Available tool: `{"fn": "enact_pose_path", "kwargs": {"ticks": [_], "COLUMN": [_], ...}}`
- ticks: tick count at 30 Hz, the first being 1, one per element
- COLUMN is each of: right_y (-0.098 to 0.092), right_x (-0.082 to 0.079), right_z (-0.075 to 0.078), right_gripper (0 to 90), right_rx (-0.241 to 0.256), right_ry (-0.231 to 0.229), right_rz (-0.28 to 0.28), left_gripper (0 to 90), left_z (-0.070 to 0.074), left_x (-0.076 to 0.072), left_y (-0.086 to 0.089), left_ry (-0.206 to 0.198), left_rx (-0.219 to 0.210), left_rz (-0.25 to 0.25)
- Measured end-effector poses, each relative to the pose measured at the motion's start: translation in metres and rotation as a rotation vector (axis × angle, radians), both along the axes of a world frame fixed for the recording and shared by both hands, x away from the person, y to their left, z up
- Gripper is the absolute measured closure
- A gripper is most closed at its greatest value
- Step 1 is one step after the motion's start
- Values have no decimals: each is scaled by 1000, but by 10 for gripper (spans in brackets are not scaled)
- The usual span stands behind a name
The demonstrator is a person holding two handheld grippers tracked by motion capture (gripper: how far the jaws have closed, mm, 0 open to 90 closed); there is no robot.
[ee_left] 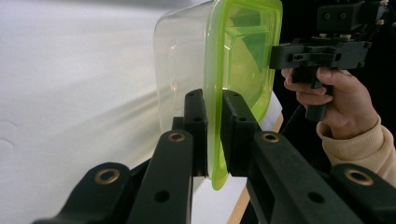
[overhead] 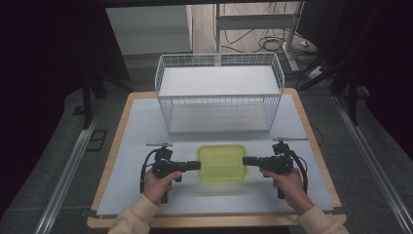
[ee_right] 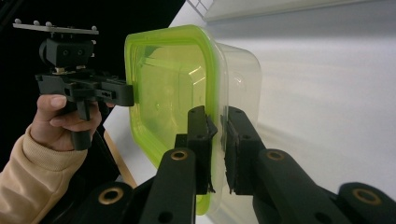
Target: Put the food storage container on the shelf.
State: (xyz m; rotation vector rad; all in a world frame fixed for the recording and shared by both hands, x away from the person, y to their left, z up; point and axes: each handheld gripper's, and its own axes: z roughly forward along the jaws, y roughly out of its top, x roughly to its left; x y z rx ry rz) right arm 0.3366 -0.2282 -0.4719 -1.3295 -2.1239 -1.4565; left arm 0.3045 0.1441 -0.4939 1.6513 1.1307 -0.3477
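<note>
A clear plastic container with a lime-green lid (overhead: 221,163) lies at the front middle of the white table top, between my two grippers. My left gripper (overhead: 198,165) holds the lid's left edge and my right gripper (overhead: 243,161) holds its right edge. In the left gripper view the jaws (ee_left: 214,126) are shut on the green lid rim (ee_left: 243,51), and the right gripper (ee_left: 275,53) meets the far edge. In the right gripper view the jaws (ee_right: 217,140) pinch the rim of the lid (ee_right: 163,84), with the left gripper (ee_right: 130,93) at the opposite side. Whether the container rests on the table or hangs just above it I cannot tell.
A white wire basket (overhead: 219,96) with a white shelf inside stands at the back middle of the table, open at the top. The white table top (overhead: 141,126) has a wooden border, and dark floor with rails lies on both sides.
</note>
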Motion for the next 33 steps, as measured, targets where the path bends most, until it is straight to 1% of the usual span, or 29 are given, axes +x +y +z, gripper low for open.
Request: {"fn": "enact_pose_path", "kwargs": {"ticks": [1,8,11,13,18,21,33], "right_y": [0,4,6,7,9,10,11], "right_x": [1,4,6,8,12,14,24], "right_z": [2,18,26,31,41,48,67], "right_gripper": [819,819,819,819,819,819,820], "right_rx": [0,-3,-9,-11,-13,-14,-2], "right_ry": [-1,-27,-39,-39,-46,-53,-64], "right_rz": [2,5,6,13,14,14,8], "left_gripper": [820,820,819,819,819,819,819], "left_z": [1,15,22,26,32,40,62], "left_x": [1,3,5,6,9,12,23], "left_y": [1,4,5,5,6,8,9], "left_ry": [-3,-25,-34,-38,-47,-54,-69], "left_rx": [-7,-6,2,-4,-1,0,0], "left_rz": [1,10,10,9,13,15,23]}}
